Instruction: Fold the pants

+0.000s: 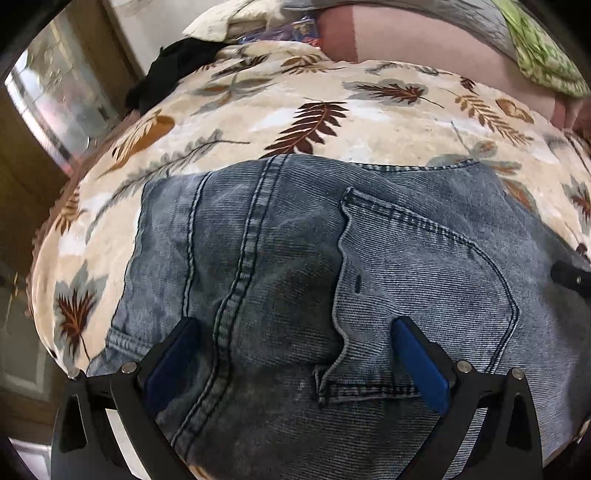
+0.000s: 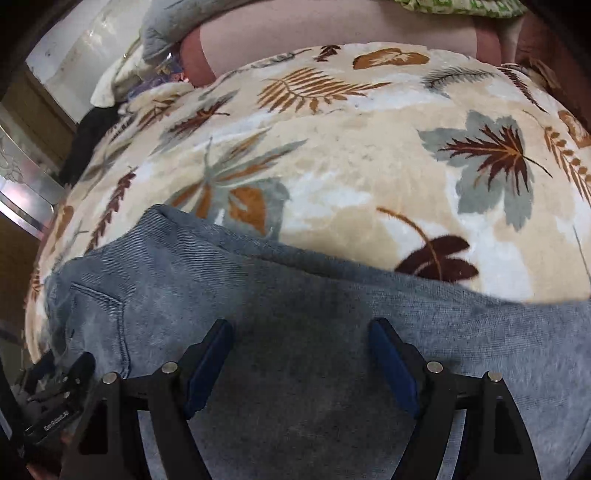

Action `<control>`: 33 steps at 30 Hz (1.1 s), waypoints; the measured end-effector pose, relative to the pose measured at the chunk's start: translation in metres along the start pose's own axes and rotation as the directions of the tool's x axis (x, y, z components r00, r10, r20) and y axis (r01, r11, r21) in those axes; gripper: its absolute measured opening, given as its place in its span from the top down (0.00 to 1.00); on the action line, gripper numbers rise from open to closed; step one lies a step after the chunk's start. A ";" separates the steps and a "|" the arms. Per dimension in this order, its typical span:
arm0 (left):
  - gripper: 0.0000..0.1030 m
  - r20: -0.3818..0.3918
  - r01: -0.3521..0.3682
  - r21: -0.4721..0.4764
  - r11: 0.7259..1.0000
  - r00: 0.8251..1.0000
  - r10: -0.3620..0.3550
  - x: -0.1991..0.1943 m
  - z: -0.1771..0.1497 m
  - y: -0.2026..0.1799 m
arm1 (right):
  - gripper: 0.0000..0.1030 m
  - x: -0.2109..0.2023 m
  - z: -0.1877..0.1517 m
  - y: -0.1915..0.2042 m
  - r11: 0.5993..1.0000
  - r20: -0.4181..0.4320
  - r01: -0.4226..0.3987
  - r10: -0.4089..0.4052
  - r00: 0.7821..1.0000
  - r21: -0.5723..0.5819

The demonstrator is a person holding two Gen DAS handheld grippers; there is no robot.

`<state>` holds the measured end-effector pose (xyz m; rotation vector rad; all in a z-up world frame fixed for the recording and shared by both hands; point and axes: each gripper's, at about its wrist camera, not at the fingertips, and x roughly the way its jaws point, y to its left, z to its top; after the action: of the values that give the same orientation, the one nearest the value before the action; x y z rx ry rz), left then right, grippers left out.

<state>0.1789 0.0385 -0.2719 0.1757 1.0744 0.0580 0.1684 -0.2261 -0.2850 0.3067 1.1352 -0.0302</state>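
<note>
Faded blue jeans lie flat on a bed covered by a leaf-print blanket. In the left wrist view the seat shows, with the centre seam and a back pocket. My left gripper is open just above the seat, its blue pads straddling the seam and pocket edge. In the right wrist view my right gripper is open above a plain stretch of the jeans, near their far edge. The left gripper's body shows at lower left there.
The blanket stretches beyond the jeans. A pink pillow, a green patterned cloth and a black garment lie at the far side. A wooden cabinet with a glass door stands left of the bed.
</note>
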 end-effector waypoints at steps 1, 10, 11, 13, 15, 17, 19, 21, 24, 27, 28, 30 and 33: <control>0.00 -0.002 -0.002 0.001 1.000 1.000 0.002 0.000 0.001 -0.001 | 0.22 -0.001 0.001 0.001 1.000 0.010 0.008 -0.008 1.000 0.001; 0.00 0.041 0.002 0.003 1.000 0.999 -0.002 -0.051 -0.019 -0.007 | 0.21 -0.088 -0.034 -0.027 0.998 0.201 -0.052 0.055 0.978 -0.023; 0.00 0.051 0.004 0.008 1.000 0.999 -0.004 -0.059 -0.023 -0.010 | 0.21 -0.099 -0.039 -0.035 0.999 0.218 -0.049 0.052 0.974 -0.019; 0.00 0.068 0.036 0.026 0.999 0.997 -0.038 -0.074 -0.032 -0.019 | 0.21 -0.118 -0.054 -0.061 0.998 0.229 -0.058 0.052 0.972 0.017; 0.00 0.083 0.062 0.049 0.997 0.994 -0.066 -0.084 -0.039 -0.030 | 0.21 -0.130 -0.072 -0.092 0.996 0.220 -0.040 0.021 0.975 0.081; 0.00 0.089 0.075 0.087 0.993 0.993 -0.083 -0.091 -0.045 -0.047 | 0.21 -0.134 -0.082 -0.110 0.993 0.208 0.000 -0.025 0.978 0.118; 0.00 0.093 0.072 0.127 0.989 0.992 -0.084 -0.094 -0.051 -0.063 | 0.21 -0.137 -0.097 -0.129 0.985 0.181 0.089 -0.115 0.977 0.147; 0.00 0.090 0.073 0.159 0.985 0.992 -0.088 -0.094 -0.056 -0.078 | 0.21 -0.136 -0.111 -0.144 0.967 0.147 0.189 -0.215 0.966 0.173; 0.00 0.076 0.055 0.185 0.981 0.995 -0.070 -0.084 -0.060 -0.098 | 0.21 -0.125 -0.123 -0.161 0.938 0.091 0.289 -0.310 0.946 0.193; 0.00 -0.009 0.032 0.208 0.978 0.999 -0.031 -0.058 -0.064 -0.112 | 0.20 -0.115 -0.131 -0.160 0.932 0.075 0.324 -0.339 0.938 0.163; 0.00 -0.006 0.028 0.207 0.978 1.000 -0.027 -0.055 -0.067 -0.113 | 0.20 -0.112 -0.133 -0.154 0.926 0.071 0.355 -0.366 0.928 0.132; 0.00 0.033 0.029 0.197 0.980 0.999 -0.036 -0.058 -0.071 -0.111 | 0.20 -0.109 -0.139 -0.145 0.914 0.089 0.398 -0.404 0.910 0.082; 0.00 0.029 0.050 0.200 0.978 0.998 -0.057 -0.055 -0.071 -0.108 | 0.19 -0.110 -0.142 -0.152 0.924 0.109 0.366 -0.377 0.920 0.107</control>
<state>0.0860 -0.0674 -0.2753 0.3271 1.0490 -0.1017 -0.0319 -0.3497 -0.2759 0.1569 1.0520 -0.4310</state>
